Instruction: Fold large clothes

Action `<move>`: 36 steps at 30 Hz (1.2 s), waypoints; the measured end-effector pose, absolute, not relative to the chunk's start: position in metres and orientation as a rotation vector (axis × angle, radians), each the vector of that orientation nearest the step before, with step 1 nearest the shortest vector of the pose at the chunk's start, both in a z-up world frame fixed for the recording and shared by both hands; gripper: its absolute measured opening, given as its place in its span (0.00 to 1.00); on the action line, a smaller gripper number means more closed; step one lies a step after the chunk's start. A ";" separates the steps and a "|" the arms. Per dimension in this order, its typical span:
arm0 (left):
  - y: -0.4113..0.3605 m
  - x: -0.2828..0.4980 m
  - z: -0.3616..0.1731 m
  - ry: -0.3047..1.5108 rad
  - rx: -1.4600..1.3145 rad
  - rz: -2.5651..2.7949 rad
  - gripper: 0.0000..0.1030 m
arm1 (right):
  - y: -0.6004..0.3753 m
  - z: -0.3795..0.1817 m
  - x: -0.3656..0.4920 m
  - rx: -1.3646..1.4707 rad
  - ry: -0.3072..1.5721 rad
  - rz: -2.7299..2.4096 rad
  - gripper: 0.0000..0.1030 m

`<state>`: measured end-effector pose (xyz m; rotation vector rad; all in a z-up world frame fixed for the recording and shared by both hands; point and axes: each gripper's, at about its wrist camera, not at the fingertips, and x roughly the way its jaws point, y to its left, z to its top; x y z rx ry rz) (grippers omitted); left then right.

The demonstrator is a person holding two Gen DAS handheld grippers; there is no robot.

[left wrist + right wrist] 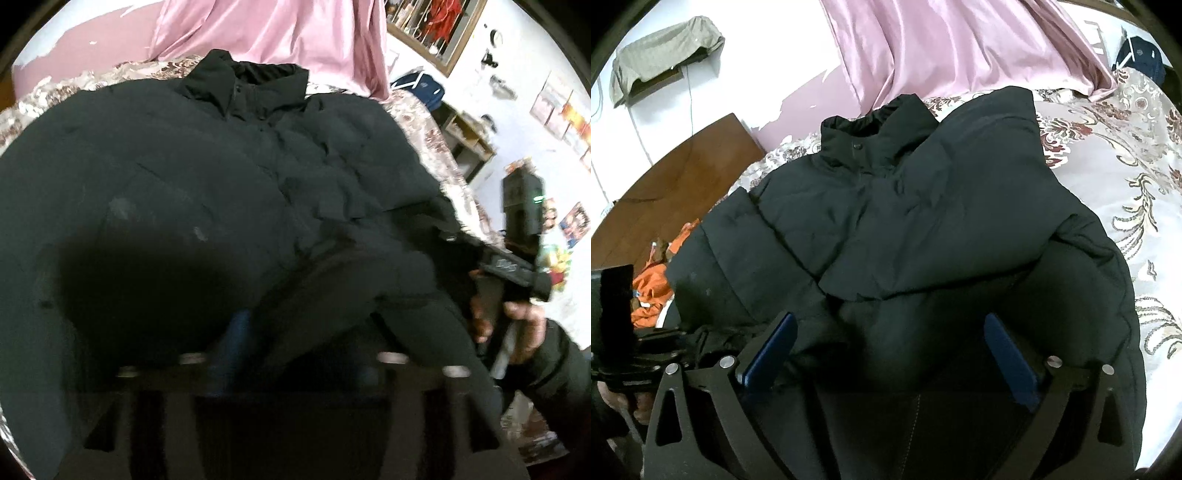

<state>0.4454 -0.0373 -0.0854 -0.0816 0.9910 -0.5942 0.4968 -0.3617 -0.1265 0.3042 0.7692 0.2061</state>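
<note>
A large black puffer jacket (905,229) lies on a floral bedspread (1126,162), collar at the far side, both sleeves folded across its front. It also fills the left wrist view (207,177). My right gripper (890,332) is open, its blue pads (1008,350) spread wide over the jacket's near hem, nothing between them. My left gripper (236,350) is low against the jacket's near edge; its fingers are dark and blurred, with black fabric lying over them, one blue pad (236,332) showing. The right gripper's body (517,266) shows at right in the left wrist view.
A pink satin curtain (942,44) hangs behind the bed. A brown wooden board (683,177) and orange cloth (653,291) lie at left. A shelf (469,140) and a dark blue bag (421,88) stand by the white wall at right.
</note>
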 end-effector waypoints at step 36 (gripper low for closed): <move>0.093 0.419 -0.028 0.784 -0.191 -0.219 0.99 | -0.344 -0.001 0.464 0.021 0.624 0.207 0.03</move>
